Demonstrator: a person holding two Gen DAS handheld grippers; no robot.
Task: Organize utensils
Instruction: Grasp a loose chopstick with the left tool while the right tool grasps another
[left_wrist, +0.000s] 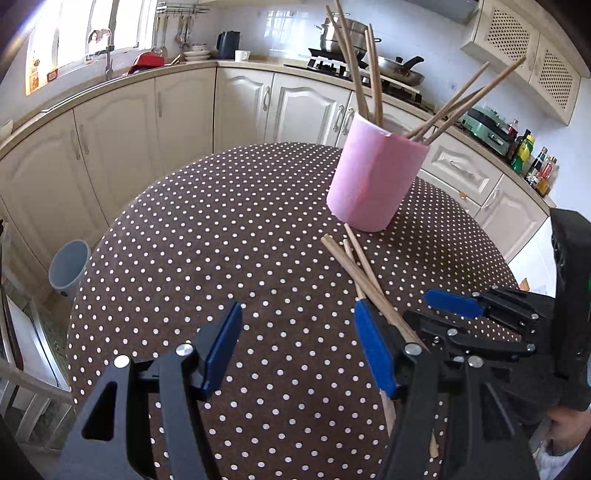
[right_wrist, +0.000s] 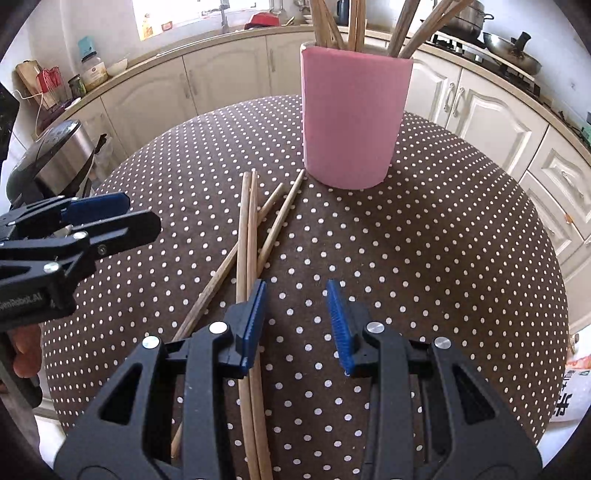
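A pink cylindrical holder (left_wrist: 373, 173) (right_wrist: 352, 118) stands on the brown polka-dot table (left_wrist: 229, 258) (right_wrist: 443, 258) with several wooden chopsticks (left_wrist: 354, 62) upright in it. Several loose chopsticks (right_wrist: 251, 236) (left_wrist: 356, 269) lie on the cloth in front of the holder. My left gripper (left_wrist: 295, 347) is open and empty, its right finger over the loose chopsticks. My right gripper (right_wrist: 297, 325) is open and empty, its left finger above the loose chopsticks. Each gripper shows in the other's view: the right gripper (left_wrist: 458, 314), the left gripper (right_wrist: 85, 221).
Cream kitchen cabinets (left_wrist: 122, 140) run round behind the table. A grey bin (left_wrist: 68, 267) stands on the floor at the left. A stove with pots (left_wrist: 354, 44) is at the back. A rice cooker (right_wrist: 55, 155) sits left of the table.
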